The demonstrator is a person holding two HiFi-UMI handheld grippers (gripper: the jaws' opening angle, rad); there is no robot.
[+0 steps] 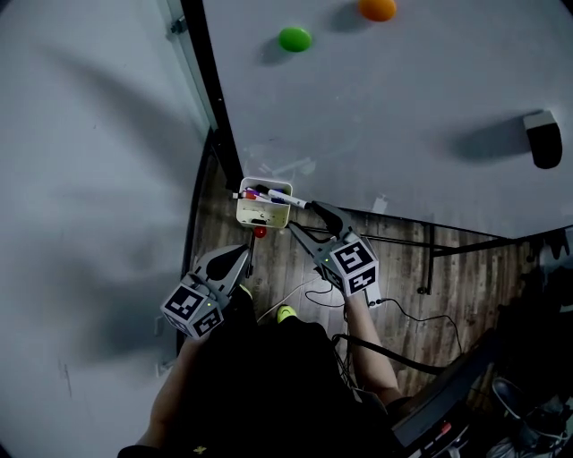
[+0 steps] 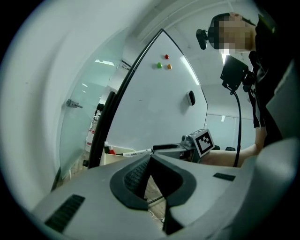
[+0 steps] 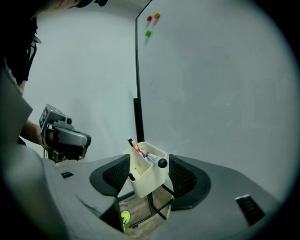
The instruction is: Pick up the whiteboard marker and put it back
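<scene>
A cream marker cup [image 1: 262, 213] hangs at the whiteboard's lower left corner with several markers in it. One whiteboard marker [image 1: 288, 200] with a black cap lies slanted across the cup's top. My right gripper [image 1: 311, 218] is open just to the right of the cup. In the right gripper view the cup [image 3: 145, 178] and the black-capped marker [image 3: 156, 161] sit between the spread jaws of the right gripper [image 3: 149, 164], and the pads touch neither. My left gripper [image 1: 242, 255] is shut and empty, below the cup. From the left gripper [image 2: 150, 158] view the marker [image 2: 135, 152] shows beyond the closed tips.
The whiteboard [image 1: 403, 116] carries a green magnet [image 1: 295, 38], an orange magnet [image 1: 377, 9] and a black eraser [image 1: 543, 139]. Its black frame edge [image 1: 215, 98] runs down to the cup. Stand legs [image 1: 430, 255] and cables [image 1: 403, 313] cross the wood floor. A small red thing [image 1: 260, 232] sits under the cup.
</scene>
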